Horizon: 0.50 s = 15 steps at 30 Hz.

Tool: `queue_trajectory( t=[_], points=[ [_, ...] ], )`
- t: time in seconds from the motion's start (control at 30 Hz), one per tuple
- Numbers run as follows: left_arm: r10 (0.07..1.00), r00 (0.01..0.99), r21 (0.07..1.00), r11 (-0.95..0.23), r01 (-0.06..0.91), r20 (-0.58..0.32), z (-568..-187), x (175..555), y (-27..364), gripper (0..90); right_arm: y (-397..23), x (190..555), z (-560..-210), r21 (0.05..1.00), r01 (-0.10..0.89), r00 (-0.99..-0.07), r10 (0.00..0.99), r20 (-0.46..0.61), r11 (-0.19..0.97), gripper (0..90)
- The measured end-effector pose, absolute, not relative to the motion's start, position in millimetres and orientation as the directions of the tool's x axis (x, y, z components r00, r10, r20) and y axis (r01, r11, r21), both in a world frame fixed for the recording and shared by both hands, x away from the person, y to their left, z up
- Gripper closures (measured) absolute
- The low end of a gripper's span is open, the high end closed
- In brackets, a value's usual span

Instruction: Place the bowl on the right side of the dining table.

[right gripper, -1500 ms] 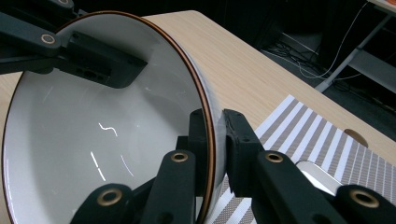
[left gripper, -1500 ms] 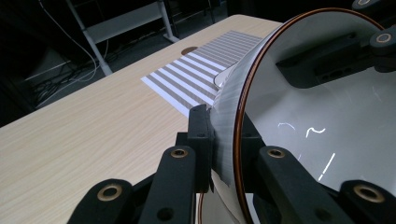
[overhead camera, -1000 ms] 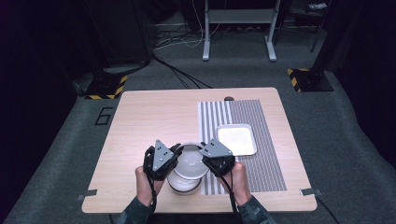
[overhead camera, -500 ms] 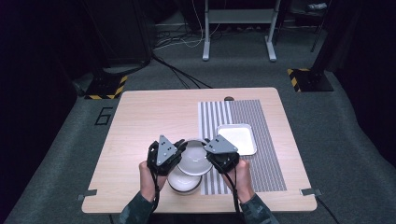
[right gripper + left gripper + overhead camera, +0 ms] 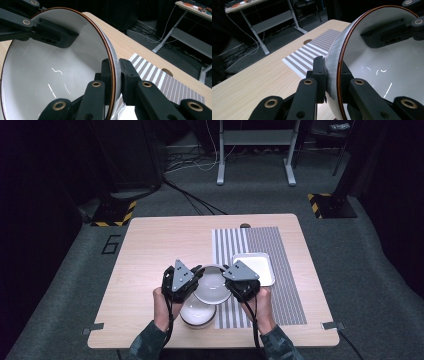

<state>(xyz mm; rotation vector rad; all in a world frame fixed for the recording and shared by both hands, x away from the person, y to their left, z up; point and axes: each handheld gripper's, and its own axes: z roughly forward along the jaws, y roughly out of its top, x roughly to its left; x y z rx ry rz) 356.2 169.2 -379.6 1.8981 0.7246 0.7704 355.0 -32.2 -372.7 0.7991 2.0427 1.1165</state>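
Dark grey carpet surrounds the pale wooden surface (image 5: 150, 250), with black cables and a grey metal frame stand (image 5: 254, 150) on the floor beyond its far edge. From the high view, a grey-and-white striped mat (image 5: 290, 270) covers the right part of the surface, and a white square tray (image 5: 260, 265) rests on it. Near the front edge, between the two hands, the white round bowl with a brown rim (image 5: 212, 282) is held above a second white round bowl (image 5: 196, 315) that sits on the surface. The left claw (image 5: 192, 279) meets the upper bowl's left side and the right claw (image 5: 231, 281) its right side.

The left gripper view adds what the high view cannot settle: the left claw's jaws are clenched on the bowl's wall, one jaw outside and one inside the brown rim. The bowl stands tilted, and the other gripper's jaw shows inside its far edge. A round hole (image 5: 307, 41) in the surface lies beyond the mat.

The right gripper view likewise shows the right claw pinching the rim, the bowl's white inside blocking most of the surface behind it.
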Motion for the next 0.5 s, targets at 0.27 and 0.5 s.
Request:
queue_trajectory(
  t=[0.27,0.5],
  points=[
    [0.74,0.638,0.906,-0.396,0.153,0.216,-375.3,361.1,164.0,81.8,-37.0,356.7,-368.8,0.875,0.19,-0.579,0.771,-0.266,0.444,82.2],
    [0.729,0.649,0.905,-0.399,0.148,0.216,-373.0,367.0,158.1,81.8,-42.9,359.1,-367.1,0.878,0.191,-0.567,0.78,-0.267,0.44,82.3]
  ],
)
